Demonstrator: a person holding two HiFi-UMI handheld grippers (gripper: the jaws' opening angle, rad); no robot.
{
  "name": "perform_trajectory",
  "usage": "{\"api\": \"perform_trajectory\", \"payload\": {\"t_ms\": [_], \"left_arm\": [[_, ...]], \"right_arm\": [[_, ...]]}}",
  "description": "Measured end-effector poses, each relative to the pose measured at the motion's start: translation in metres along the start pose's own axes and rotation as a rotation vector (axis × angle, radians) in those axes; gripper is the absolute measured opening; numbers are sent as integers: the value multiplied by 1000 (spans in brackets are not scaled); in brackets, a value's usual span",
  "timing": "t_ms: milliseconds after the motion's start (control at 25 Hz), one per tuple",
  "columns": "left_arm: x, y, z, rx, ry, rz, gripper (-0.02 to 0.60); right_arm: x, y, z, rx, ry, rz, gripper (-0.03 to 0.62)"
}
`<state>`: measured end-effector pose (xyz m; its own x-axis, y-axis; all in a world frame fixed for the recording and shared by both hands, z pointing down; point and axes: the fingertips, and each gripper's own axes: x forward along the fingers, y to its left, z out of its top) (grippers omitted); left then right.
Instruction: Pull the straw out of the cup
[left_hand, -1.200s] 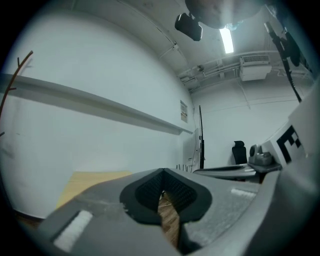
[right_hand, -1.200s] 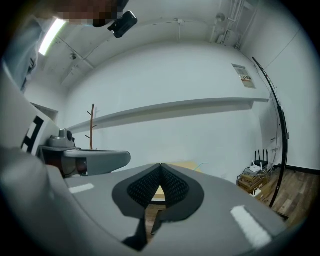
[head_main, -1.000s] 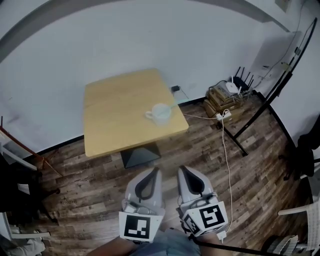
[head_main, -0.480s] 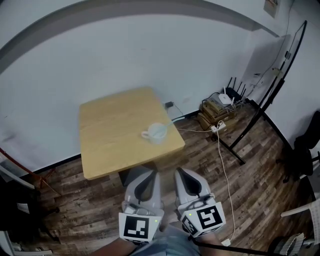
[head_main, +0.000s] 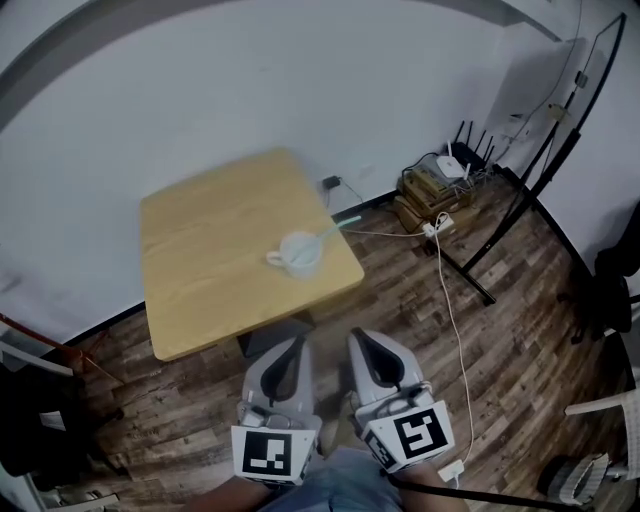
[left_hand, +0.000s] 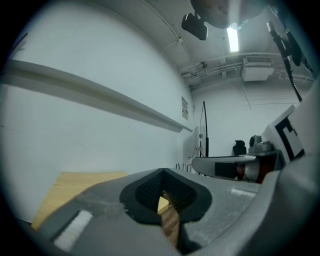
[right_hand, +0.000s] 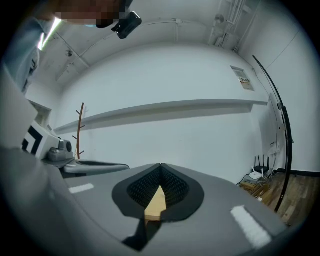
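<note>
The straw (head_main: 336, 229) hides its lower end inside the cup (head_main: 295, 255), both small and faint.

White wall (head_main: 200, 90) across the top; brown wooden floor (head_main: 520, 330) at lower right; yellow wood table (head_main: 200, 270) in the middle; long ceiling light (left_hand: 233, 39) glows up top.

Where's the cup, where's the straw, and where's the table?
cup (head_main: 298, 254): head view, on its white body.
straw (head_main: 338, 227): head view, on the part sticking out past the rim.
table (head_main: 205, 270): head view, on the bare wooden top.
</note>
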<state>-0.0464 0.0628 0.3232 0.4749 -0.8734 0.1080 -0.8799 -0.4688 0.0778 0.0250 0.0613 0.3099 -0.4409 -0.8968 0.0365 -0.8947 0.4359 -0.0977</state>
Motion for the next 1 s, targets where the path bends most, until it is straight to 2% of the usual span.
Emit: {"api": "perform_trajectory", "payload": {"t_ms": [200, 440, 800, 1000], "left_arm": [[49, 9, -8, -15, 44, 46, 8], [114, 28, -9, -34, 73, 135, 8], [178, 53, 20, 4, 40, 247, 8], [196, 62, 40, 21, -20, 308, 8]], "right_arm": [[38, -37, -8, 39, 31, 47, 8], [98, -79, -8, 44, 49, 154, 8], [166, -105, 19, -13, 37, 336, 8], [189, -113, 34, -32, 17, 410, 8]]}}
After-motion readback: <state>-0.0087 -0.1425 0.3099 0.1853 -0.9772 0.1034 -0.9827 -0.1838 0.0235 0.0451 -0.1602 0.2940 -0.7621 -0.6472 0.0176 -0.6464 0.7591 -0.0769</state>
